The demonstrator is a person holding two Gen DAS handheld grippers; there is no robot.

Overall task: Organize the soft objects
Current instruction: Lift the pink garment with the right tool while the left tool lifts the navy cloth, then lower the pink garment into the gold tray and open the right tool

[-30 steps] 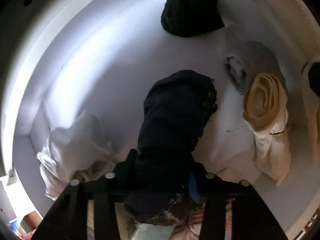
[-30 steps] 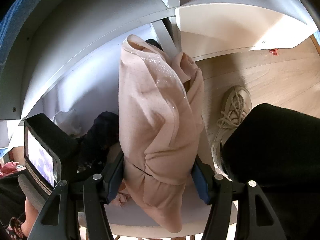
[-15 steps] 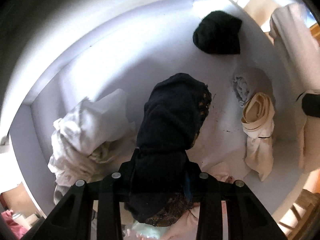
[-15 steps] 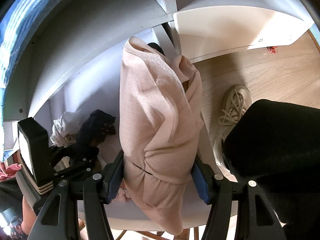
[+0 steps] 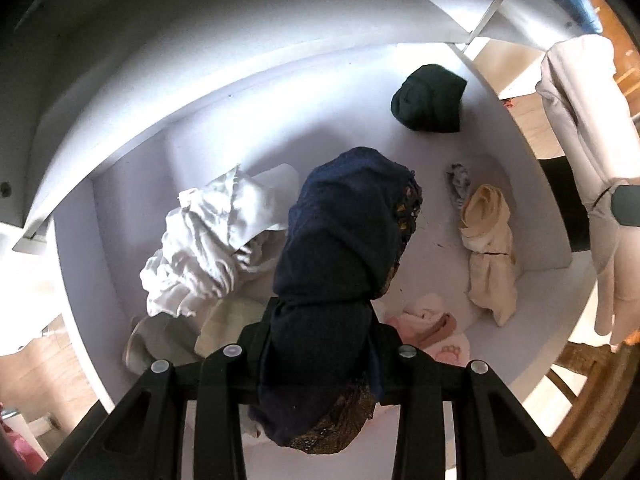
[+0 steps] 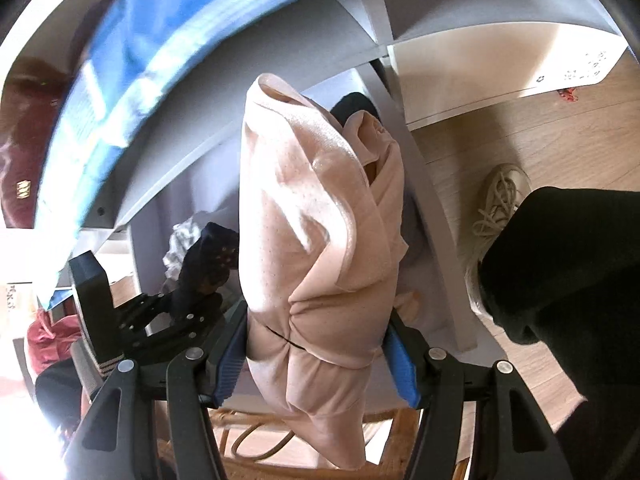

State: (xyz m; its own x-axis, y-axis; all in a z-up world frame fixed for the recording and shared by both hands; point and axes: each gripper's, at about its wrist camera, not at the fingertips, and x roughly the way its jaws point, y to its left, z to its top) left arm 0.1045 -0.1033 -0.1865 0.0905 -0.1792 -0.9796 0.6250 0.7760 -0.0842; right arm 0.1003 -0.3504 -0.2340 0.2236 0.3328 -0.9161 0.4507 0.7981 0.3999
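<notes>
Both grippers hold bundled clothes above a white shelf compartment.

The left gripper (image 5: 320, 344) has its fingers clamped narrowly on a navy garment (image 5: 344, 240) with gold-patterned trim, hanging over the shelf (image 5: 248, 136). Below lie a crumpled white cloth (image 5: 216, 240), a dark green bundle (image 5: 430, 98), a rolled cream cloth (image 5: 488, 248) and a pink piece (image 5: 424, 320). The right gripper (image 6: 316, 344) grips a pale pink garment (image 6: 316, 240) between its blue-padded fingers (image 6: 402, 364), beside the shelf edge, above the wood floor (image 6: 520, 152) and a shoe (image 6: 500, 196).
</notes>
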